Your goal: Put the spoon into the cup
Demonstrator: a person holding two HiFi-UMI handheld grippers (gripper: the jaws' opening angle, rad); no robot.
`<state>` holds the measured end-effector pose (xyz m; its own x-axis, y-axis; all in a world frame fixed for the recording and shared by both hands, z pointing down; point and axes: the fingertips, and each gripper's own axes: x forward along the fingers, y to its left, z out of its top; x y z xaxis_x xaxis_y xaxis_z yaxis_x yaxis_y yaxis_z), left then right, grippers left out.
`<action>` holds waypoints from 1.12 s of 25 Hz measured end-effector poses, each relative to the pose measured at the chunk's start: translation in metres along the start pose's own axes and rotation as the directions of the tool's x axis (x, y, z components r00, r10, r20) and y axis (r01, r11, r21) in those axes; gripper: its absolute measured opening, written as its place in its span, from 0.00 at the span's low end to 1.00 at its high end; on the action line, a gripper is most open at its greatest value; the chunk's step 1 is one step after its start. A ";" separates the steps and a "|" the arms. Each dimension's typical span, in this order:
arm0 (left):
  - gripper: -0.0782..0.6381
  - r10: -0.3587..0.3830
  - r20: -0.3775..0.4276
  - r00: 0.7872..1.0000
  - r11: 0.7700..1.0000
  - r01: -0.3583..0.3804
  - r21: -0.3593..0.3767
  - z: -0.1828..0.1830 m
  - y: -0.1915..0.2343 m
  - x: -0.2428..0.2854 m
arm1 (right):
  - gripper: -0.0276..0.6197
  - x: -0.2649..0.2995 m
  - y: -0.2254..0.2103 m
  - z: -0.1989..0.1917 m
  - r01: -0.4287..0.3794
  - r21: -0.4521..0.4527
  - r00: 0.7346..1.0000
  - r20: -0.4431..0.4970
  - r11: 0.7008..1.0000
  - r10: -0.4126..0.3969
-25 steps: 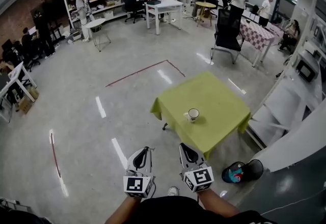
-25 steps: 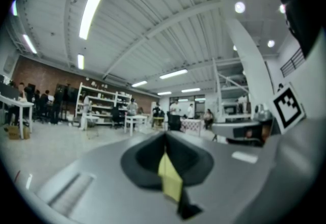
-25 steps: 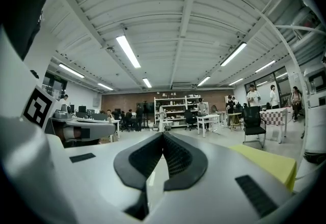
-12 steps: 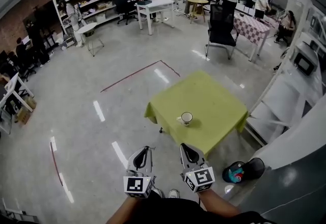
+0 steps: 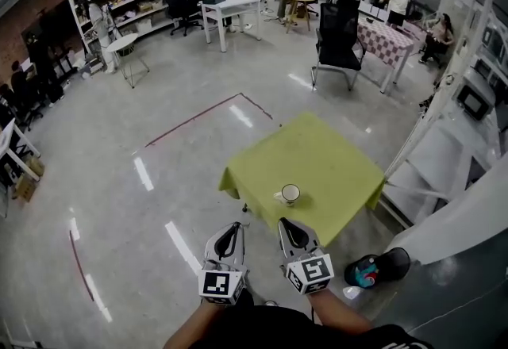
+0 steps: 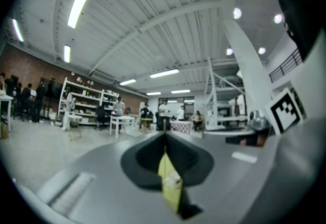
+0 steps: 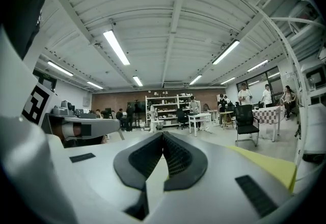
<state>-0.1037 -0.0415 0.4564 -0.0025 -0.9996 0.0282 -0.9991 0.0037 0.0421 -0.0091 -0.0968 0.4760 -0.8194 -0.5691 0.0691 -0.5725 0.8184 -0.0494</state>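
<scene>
A white cup point(image 5: 290, 194) with a dark inside stands near the front edge of a table under a yellow-green cloth point(image 5: 317, 161). No spoon shows in any view. My left gripper point(image 5: 232, 226) and right gripper point(image 5: 283, 223) are held side by side low in the head view, short of the table, both shut with nothing in them. In the left gripper view the left gripper point(image 6: 165, 135) has its jaws touching, and the cup point(image 6: 172, 182) and cloth show small through the slit below. The right gripper point(image 7: 163, 135) is shut too, with the yellow cloth point(image 7: 267, 166) at its right.
A black office chair point(image 5: 337, 42) and a checkered table point(image 5: 389, 38) stand beyond the yellow table. White benches point(image 5: 444, 173) line the right side. A red tape line point(image 5: 198, 117) marks the floor. A turquoise and black object point(image 5: 367, 270) lies near my right. People stand at the far tables.
The table and cup have drawn closer and shifted left in the head view as I walk toward them. Both grippers stay shut and side by side.
</scene>
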 end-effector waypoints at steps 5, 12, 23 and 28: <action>0.13 -0.048 -0.017 0.999 0.999 0.048 0.002 0.006 0.022 0.030 | 0.05 0.038 -0.012 0.010 0.050 -0.004 0.999 0.009 0.999 -0.050; 0.13 -0.134 -0.002 0.991 0.991 0.134 -0.012 0.009 0.051 0.065 | 0.05 0.075 -0.015 0.017 0.118 -0.019 0.993 0.005 0.993 -0.118; 0.13 -0.280 -0.011 0.960 0.960 0.279 -0.016 -0.011 0.047 0.105 | 0.05 0.065 -0.047 0.003 0.282 -0.008 0.959 -0.019 0.959 -0.282; 0.13 -0.334 -0.024 0.942 0.942 0.334 -0.010 -0.013 0.026 0.126 | 0.05 0.061 -0.070 0.002 0.315 0.003 0.949 -0.018 0.949 -0.315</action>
<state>-0.1293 -0.1674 0.4736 0.3328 -0.9423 0.0366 -0.9420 -0.3304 0.0586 -0.0195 -0.1887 0.4822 -0.5966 -0.7964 0.0994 -0.8017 0.5971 -0.0281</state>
